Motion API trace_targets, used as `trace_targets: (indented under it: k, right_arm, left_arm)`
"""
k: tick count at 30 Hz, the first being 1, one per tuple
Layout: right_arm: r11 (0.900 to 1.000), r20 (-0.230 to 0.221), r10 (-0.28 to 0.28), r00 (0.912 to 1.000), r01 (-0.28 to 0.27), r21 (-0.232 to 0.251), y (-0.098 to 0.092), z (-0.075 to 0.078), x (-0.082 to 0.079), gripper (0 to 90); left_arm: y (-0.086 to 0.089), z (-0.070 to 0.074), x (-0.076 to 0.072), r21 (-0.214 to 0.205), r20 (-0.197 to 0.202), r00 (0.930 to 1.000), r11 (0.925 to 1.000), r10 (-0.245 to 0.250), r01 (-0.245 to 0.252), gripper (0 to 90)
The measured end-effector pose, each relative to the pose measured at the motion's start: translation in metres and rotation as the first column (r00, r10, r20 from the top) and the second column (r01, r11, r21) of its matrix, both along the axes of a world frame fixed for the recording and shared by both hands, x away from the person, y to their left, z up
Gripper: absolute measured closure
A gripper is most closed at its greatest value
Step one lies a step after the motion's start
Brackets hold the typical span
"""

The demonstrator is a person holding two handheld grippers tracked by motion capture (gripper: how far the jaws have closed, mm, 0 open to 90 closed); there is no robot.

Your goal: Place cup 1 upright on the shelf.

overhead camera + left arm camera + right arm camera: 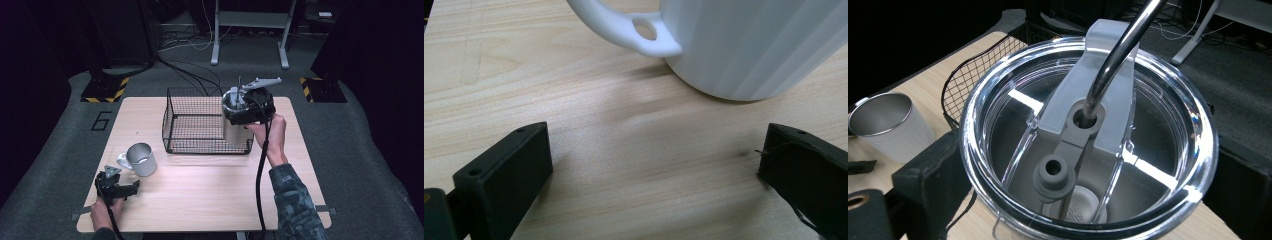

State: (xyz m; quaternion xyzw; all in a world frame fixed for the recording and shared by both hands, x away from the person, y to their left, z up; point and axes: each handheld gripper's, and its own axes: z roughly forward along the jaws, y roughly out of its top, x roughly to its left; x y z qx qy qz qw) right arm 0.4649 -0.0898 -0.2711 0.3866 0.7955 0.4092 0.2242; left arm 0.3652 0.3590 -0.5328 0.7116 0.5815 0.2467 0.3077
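Overhead, the right tool [239, 116] pinched a steel tumbler [235, 131] with a clear lid at the wire basket's [192, 125] three o'clock corner. The left tool [131, 188] lay spread wide on the desk [210, 190], a white mug [140, 159] just at its twelve o'clock.

You work at a pale wooden table [200, 195] standing on grey carpet [360, 165], with the number 6 [102, 120] marked beside it. Behind it you have dark surroundings, loose cables [190, 45] on the floor, a grey metal stand [250, 30], and two yellow-and-black striped base plates [105, 90].
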Motion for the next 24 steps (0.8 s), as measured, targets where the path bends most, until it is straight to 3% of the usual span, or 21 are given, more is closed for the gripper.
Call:
trace_targets:
  k: [14,24]
  right_arm:
    - [0.9996,-0.004,-0.017,0.9998,0.017,-0.024,0.006,-0.006,0.023,3.3]
    - [0.9979,0.0,-0.064,0.9979,0.064,0.0,0.01,-0.015,0.04,3.3]
  left_arm:
    - [0.0,0.0,0.0,0.002,0.0,1.0,1.0,-0.001,0.001,0.4]
    - [0.0,0.0,0.0,0.001,0.0,1.0,1.0,0.0,0.0,0.5]
